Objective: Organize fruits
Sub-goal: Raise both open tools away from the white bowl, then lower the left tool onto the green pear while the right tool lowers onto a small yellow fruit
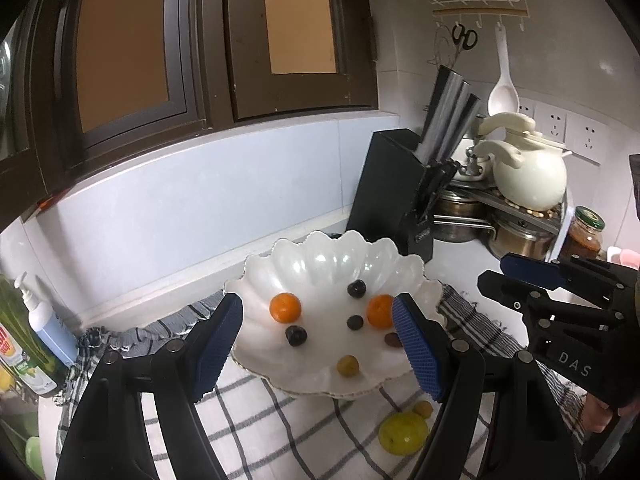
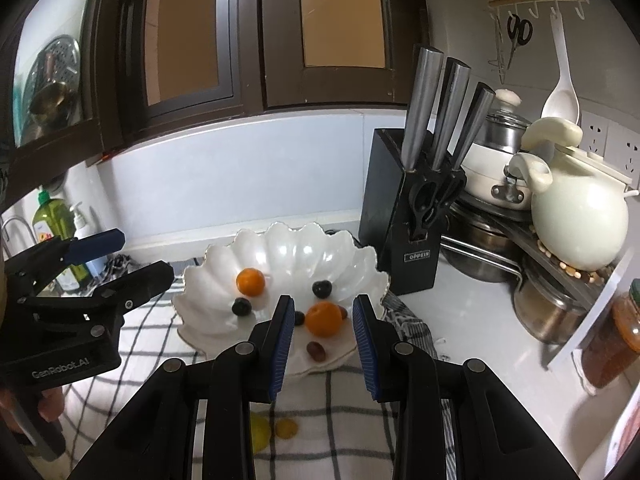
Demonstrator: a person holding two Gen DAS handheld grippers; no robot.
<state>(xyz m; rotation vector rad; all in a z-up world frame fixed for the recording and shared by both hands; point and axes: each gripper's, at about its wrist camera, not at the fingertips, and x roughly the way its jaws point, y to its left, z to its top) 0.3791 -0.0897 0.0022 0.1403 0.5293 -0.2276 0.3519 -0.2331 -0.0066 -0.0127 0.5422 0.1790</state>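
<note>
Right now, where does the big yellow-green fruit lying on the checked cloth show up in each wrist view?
Left wrist view: the yellow-green fruit lies bottom centre on the checked cloth, in front of the white bowl, with a small round fruit just behind it.
Right wrist view: only a sliver shows low, beside the right gripper's left finger.
Shared landmark: the black knife block behind the bowl.

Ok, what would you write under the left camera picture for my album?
Open left gripper hovers over a white scalloped bowl of oranges and dark berries; a yellow-green fruit waits on the checked cloth.
</note>
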